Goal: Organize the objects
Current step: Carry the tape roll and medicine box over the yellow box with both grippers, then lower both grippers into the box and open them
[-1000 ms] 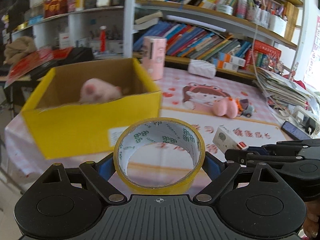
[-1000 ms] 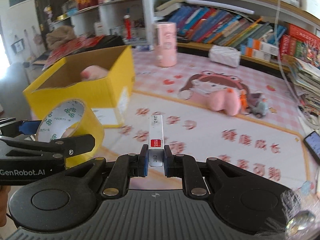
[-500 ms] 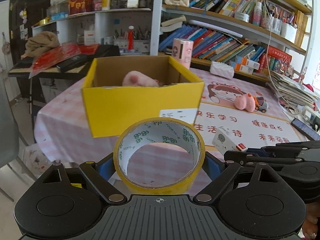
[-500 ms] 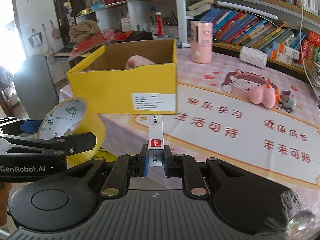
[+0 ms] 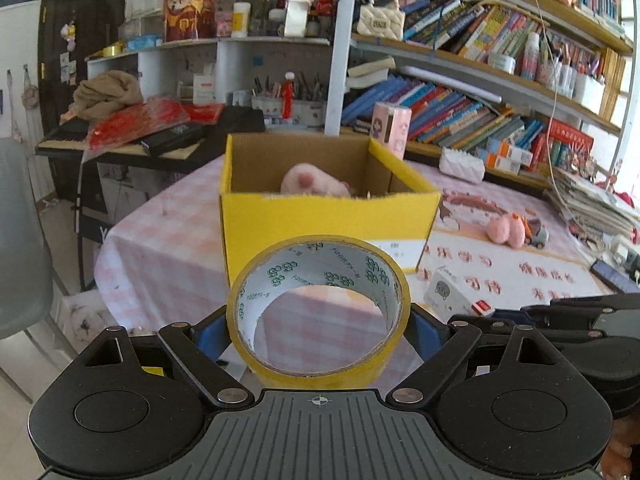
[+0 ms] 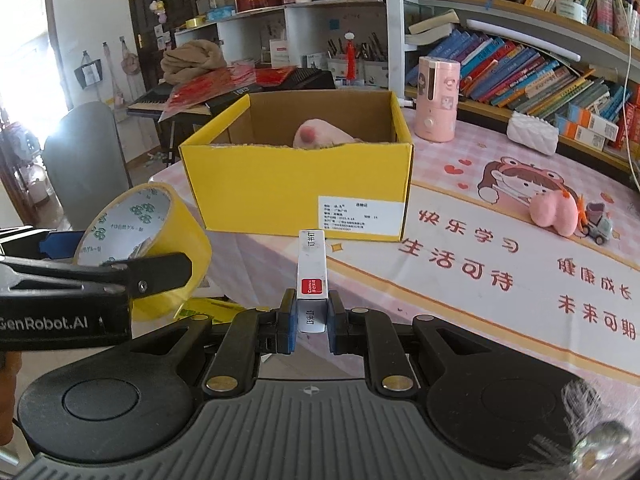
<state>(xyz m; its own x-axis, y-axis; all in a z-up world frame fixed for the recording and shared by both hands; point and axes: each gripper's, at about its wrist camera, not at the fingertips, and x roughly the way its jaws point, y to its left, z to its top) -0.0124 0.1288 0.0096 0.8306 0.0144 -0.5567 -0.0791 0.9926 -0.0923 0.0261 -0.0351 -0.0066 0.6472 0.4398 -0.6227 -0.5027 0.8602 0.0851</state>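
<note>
Facing box (image 5: pixel 324 220), left gripper (image 5: pixel 319 330) clamps tape (image 5: pixel 320 376).

A glossy yellow tape roll (image 5: pixel 320 308) with a printed paper core is seen. The box (image 6: pixel 296 188) is made of cardboard, matt yellow outside, raw brown inside. Fuzzy pink plush (image 6: pixel 320 134) is seen within. The desk (image 6: pixel 500 264) is covered by smooth printed cloth. Matt black plastic forms the right hand-held gripper (image 6: pixel 312 320).

Bright daylight enters from the doorway (image 6: pixel 24 92) at left, overexposed there; fisheye distortion bends edges; focus generally sharp.
</note>
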